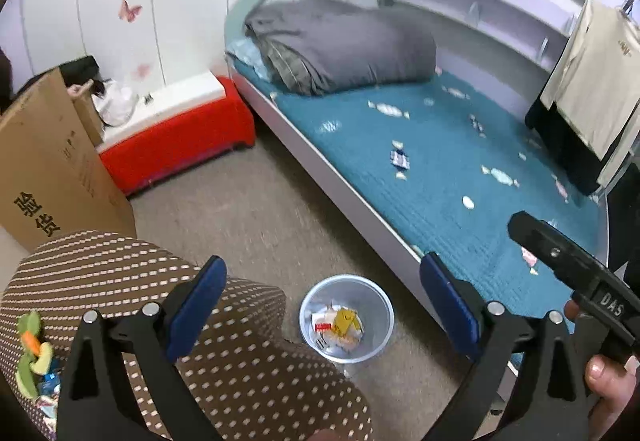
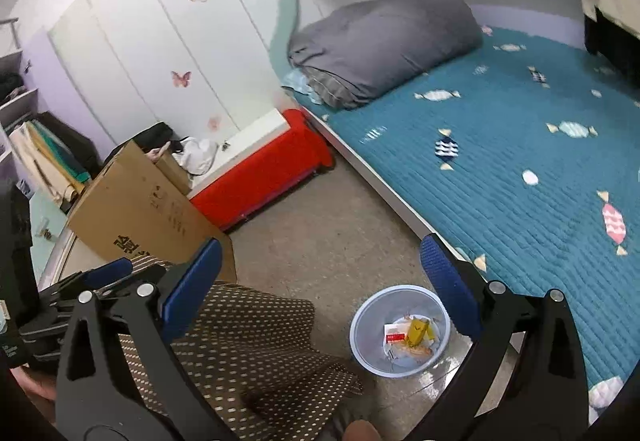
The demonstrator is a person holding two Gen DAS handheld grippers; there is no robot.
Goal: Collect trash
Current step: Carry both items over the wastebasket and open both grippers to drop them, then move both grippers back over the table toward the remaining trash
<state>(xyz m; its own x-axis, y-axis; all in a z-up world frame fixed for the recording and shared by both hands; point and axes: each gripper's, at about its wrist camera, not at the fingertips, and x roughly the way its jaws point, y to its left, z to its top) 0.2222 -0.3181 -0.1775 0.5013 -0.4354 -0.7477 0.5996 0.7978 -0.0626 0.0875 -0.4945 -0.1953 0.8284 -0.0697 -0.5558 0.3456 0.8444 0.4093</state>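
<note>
Teal bed (image 1: 460,177) alongside, floor bin (image 1: 346,318) below already holding wrappers (image 1: 340,323). Left tool (image 1: 320,305) and right tool (image 2: 320,289) both gape wide, empty — drop looks done; next, hunting another scrap.

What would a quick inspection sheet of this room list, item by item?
Surface: grey-brown floor beside a bed with a teal candy-print quilt.
Job's things: translucent round waste bin on the floor, holding a yellow carton and wrappers.
Clutter: brown cardboard box, red and white storage bench, rolled grey duvet.
Tongs: left tongs open, empty; right tongs open, empty.
Cables: nothing seen.
Surroundings: white wardrobe with butterfly stickers; dotted brown fabric in the foreground.
</note>
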